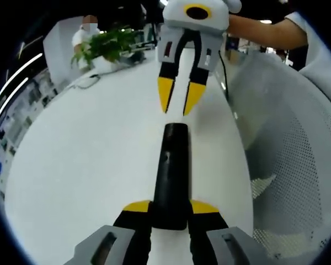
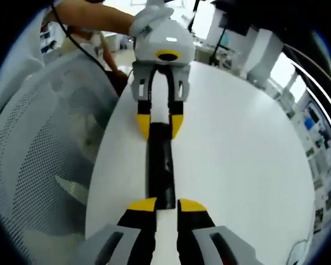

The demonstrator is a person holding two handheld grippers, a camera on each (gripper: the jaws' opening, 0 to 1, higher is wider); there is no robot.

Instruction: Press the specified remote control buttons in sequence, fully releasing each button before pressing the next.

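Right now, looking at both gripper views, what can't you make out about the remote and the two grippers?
- Remote buttons: too dark and small to tell apart in either view.
- Remote's near end, left gripper view: covered by the left gripper clamped on it.
- Right gripper: whether its tips touch the remote is unclear; its jaws hide that end.
- Plant on the table: its pot is blurred.

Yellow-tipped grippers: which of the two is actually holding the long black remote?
The left gripper: its jaws clamp one end of the black remote control. The right gripper just points its tips at the other end.
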